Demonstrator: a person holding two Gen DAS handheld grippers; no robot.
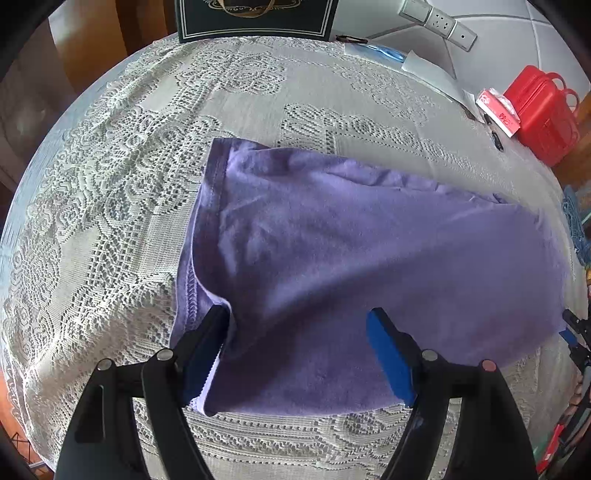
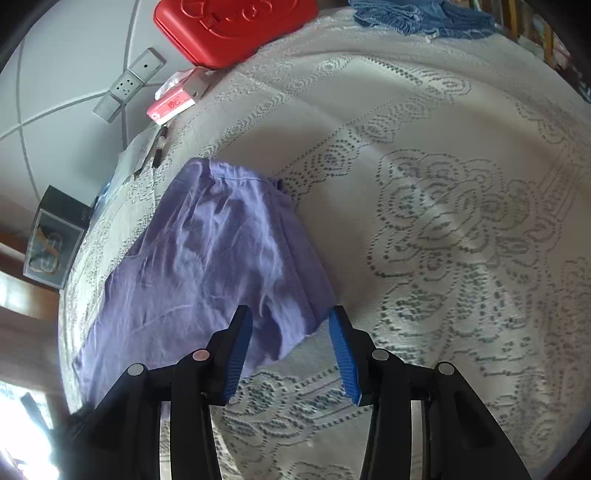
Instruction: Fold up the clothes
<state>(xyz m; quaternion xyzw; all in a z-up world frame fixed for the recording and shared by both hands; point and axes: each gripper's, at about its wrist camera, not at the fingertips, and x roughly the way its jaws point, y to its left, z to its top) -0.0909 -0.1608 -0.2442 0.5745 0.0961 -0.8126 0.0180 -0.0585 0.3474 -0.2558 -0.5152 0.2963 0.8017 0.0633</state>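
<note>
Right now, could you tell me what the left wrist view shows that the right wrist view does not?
Only the left wrist view shows the open left gripper over the purple garment's near edge, and a bit of the other gripper at the right edge.

Only the right wrist view shows the open right gripper and a blue denim cloth.

Both show the purple garment, lace tablecloth, red box and dark box.

We can't read any text: the small pink box (image 1: 498, 110) has a handwritten mark and red print, both illegible.
</note>
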